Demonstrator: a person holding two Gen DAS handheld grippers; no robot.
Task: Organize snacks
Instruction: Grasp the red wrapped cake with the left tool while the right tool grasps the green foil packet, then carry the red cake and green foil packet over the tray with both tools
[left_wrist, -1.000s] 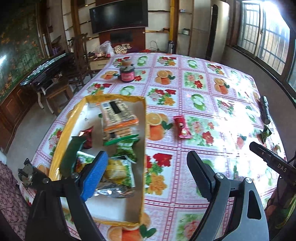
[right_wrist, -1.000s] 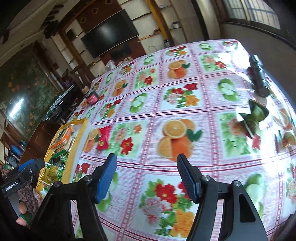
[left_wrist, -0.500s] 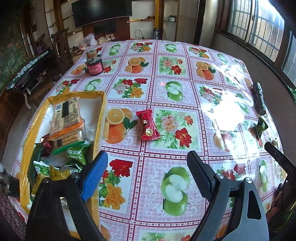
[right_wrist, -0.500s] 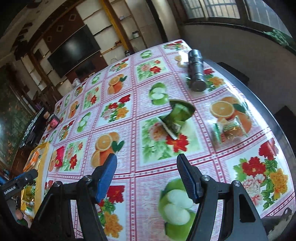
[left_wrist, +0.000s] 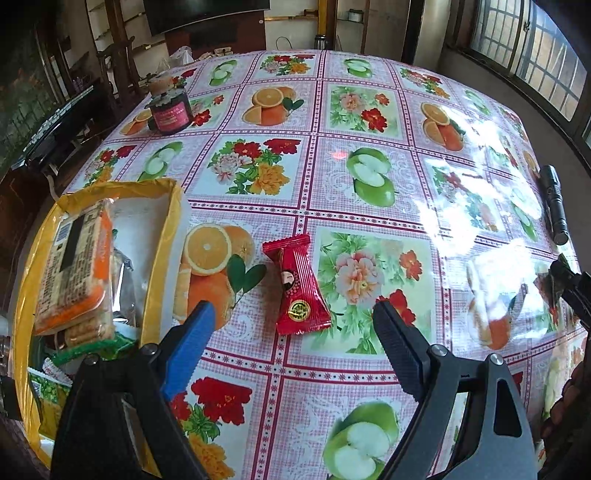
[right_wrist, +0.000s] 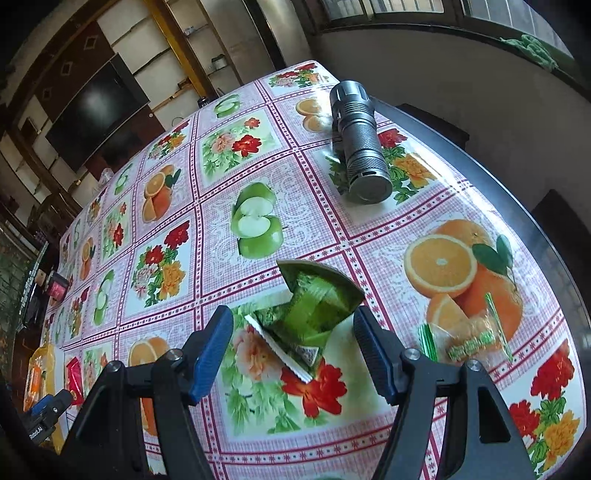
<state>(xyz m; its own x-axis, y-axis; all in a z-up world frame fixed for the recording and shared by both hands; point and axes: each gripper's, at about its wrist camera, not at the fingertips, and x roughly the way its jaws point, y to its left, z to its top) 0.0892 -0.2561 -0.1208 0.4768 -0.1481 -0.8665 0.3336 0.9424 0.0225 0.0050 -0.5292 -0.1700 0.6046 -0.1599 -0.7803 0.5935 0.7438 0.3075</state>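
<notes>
Left tool (left_wrist: 293, 325): released, jaws standing wide and empty, hanging above the red snack packet (left_wrist: 295, 284), which lies flat on the tabletop (left_wrist: 369, 122) between the jaw lines but untouched.
Right tool (right_wrist: 293, 336): released, jaws apart on either side of the green snack packet (right_wrist: 314, 306); the pads do not look to be pressing it.
Yellow box (left_wrist: 162, 258): sits at the tabletop's left side, already holding an orange biscuit pack (left_wrist: 77, 266) and other wrappers; the red packet lies just beside its right wall.
Third snack: a small clear-wrapped sweet (right_wrist: 469, 339) lies near the right edge, to the right of the green packet.
Non-snacks: a black flashlight (right_wrist: 360, 144) lies beyond the green packet; a dark jar (left_wrist: 170, 110) stands far up the tabletop.
Judged step: each tool is lined up to pick 1 packet; 3 loose snacks appear left to box.
Risk 1: both packets are thin and flat, so pads closing too high could skate over the glossy cloth and push the packet away instead of pinching it.
Risk 2: the green packet is crumpled and partly raised; gripping only a flap may let it swing or drop on the carry.
Risk 3: the sweet lies close to the tabletop's rim, so a sideways nudge from the right tool could knock it off.
Risk 4: the box is already crowded; a careless drop could land on its wall.
</notes>
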